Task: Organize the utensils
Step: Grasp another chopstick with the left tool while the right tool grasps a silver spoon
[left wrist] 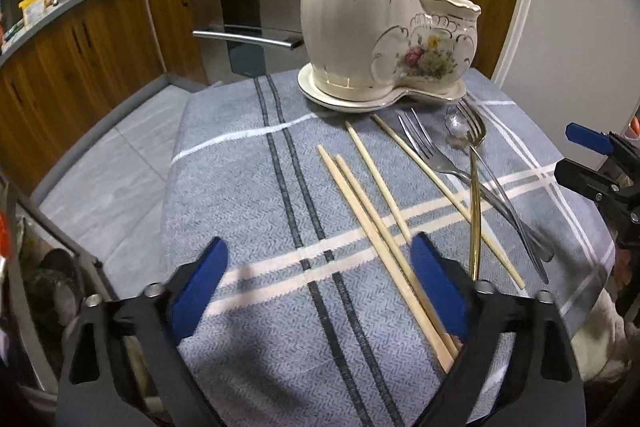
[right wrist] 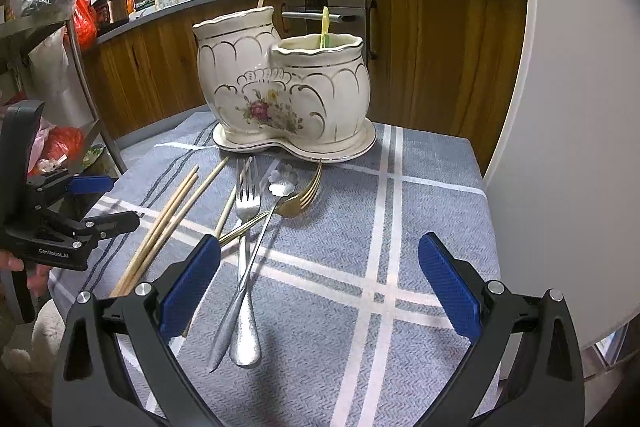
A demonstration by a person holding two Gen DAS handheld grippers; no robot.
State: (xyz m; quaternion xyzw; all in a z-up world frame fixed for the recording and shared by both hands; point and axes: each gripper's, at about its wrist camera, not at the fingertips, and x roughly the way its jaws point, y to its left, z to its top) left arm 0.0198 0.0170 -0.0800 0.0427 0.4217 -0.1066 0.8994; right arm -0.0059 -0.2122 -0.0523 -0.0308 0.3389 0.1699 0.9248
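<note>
A cream ceramic double-pot holder (left wrist: 360, 39) (right wrist: 280, 87) stands at the far side of the blue checked cloth; its tall pot holds a wooden stick, its short pot a yellow-green utensil (right wrist: 325, 27). Several wooden chopsticks (left wrist: 372, 211) (right wrist: 168, 223), a silver fork (left wrist: 432, 155) (right wrist: 246, 227), a silver spoon (left wrist: 458, 127) (right wrist: 256, 239) and a gold fork (left wrist: 475, 179) (right wrist: 300, 199) lie loose in front of it. My left gripper (left wrist: 320, 267) is open and empty above the cloth, its right finger over the chopstick ends. My right gripper (right wrist: 320, 271) is open and empty, the silver handles by its left finger.
The cloth covers a small table (left wrist: 240, 187) whose edges drop off to a tiled floor (left wrist: 120, 155) on the left. Wooden kitchen cabinets and an oven (left wrist: 248, 11) stand behind. A white rounded panel (right wrist: 560, 107) is at the right. A shelf with bags (right wrist: 48, 27) is left.
</note>
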